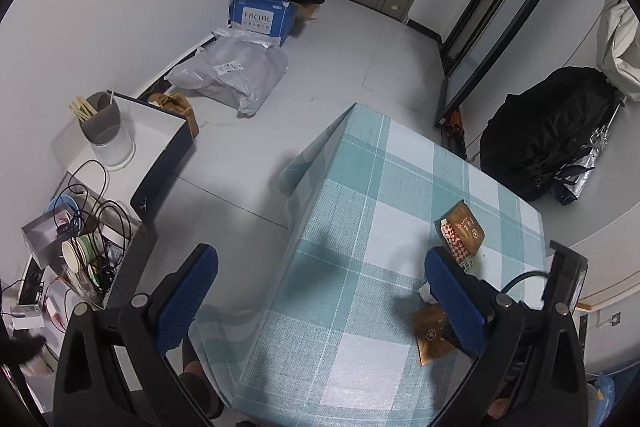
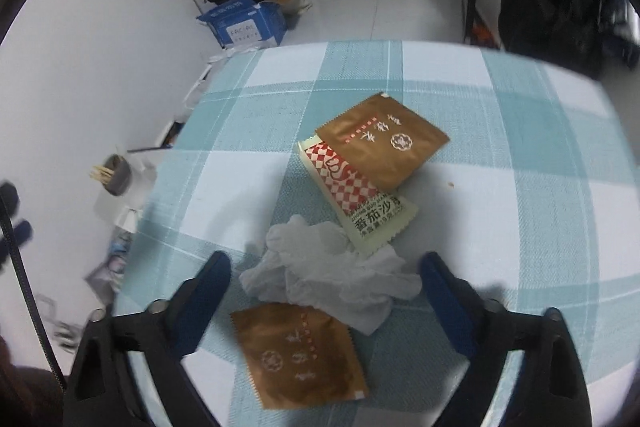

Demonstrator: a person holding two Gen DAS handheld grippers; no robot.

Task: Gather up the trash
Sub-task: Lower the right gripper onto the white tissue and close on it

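Observation:
On the table with a teal checked cloth (image 2: 520, 131) lie a crumpled white plastic glove (image 2: 332, 271), a near brown sachet (image 2: 304, 355), a far brown sachet (image 2: 384, 143) and a red-and-white ketchup packet (image 2: 360, 199) under it. My right gripper (image 2: 326, 267) is open, its blue fingers either side of the glove, just above the cloth. My left gripper (image 1: 320, 267) is open and empty, held high over the table's left edge (image 1: 304, 211). The left wrist view shows the far sachet with the ketchup packet (image 1: 462, 227) and the near sachet (image 1: 432, 331).
Left of the table stand a grey bin with chopsticks (image 1: 106, 129), an open dark box (image 1: 160, 151) and a clutter of cables and paper cups (image 1: 84, 247). A blue carton (image 1: 260, 13), grey parcel bags (image 1: 236, 71) and black bags (image 1: 548, 131) lie on the floor.

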